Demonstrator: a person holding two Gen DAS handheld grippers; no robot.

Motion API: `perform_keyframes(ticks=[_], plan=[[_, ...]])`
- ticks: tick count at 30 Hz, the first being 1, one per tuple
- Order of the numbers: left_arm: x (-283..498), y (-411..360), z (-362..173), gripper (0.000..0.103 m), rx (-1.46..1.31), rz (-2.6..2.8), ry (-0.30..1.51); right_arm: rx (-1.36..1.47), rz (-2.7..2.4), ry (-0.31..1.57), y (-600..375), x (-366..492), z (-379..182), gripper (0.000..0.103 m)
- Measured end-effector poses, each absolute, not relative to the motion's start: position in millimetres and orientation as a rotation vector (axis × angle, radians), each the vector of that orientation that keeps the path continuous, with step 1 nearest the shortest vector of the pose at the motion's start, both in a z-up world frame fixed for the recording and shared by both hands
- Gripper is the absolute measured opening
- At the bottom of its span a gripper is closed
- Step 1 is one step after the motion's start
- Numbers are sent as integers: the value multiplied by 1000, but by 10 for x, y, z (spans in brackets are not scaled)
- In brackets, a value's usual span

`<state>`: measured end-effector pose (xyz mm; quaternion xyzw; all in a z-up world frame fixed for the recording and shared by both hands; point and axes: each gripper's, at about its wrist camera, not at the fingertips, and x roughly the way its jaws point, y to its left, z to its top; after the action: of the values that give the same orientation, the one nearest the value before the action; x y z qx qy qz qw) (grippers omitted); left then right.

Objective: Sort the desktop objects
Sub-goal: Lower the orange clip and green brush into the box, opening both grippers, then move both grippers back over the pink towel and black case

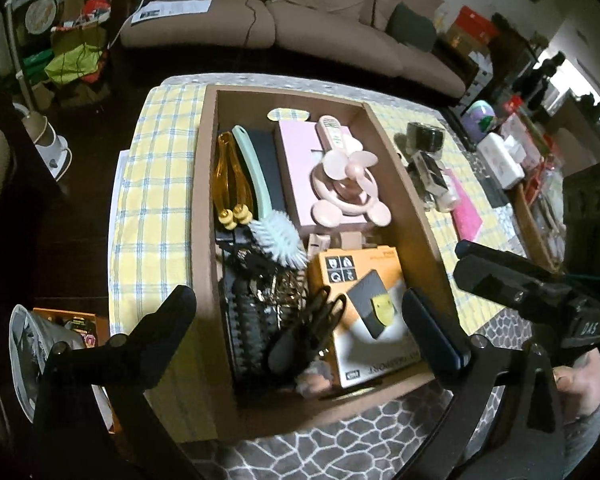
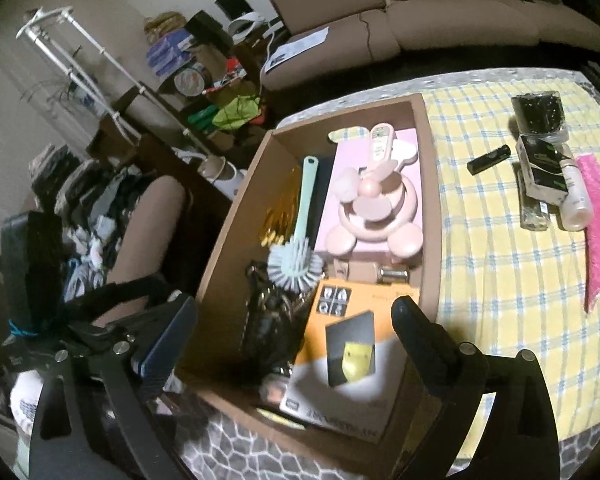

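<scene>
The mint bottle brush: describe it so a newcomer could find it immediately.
Start at the open cardboard box on the yellow checked tablecloth. Left of the pink fan, beside the amber handles, lies the mint bottle brush, its handle toward the sofa end. It alone has a pale round bristle head.

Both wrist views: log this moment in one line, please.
left gripper: jaws open, empty | right gripper: jaws open, empty | box: fan, brush, orange carton | cloth: jar, bottle
</scene>
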<state>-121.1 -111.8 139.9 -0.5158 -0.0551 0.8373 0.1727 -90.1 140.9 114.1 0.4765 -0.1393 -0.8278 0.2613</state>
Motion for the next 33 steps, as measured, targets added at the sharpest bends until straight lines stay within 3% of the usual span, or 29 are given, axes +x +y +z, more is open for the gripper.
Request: perform_keyframes(ticks=[8,26,33], plan=[[-915,-968,1549,103,-1420,2412,-100,1294,-2286,-314,1582,-620,1213,100],[-562,-427,1524,103,-1370,2418,43,1332,-2503,20,2170,-189,1248,101],[-625,-30,1464,103,-1318,2362,88,1372,-2606,-127,3048,-217,1181,101]])
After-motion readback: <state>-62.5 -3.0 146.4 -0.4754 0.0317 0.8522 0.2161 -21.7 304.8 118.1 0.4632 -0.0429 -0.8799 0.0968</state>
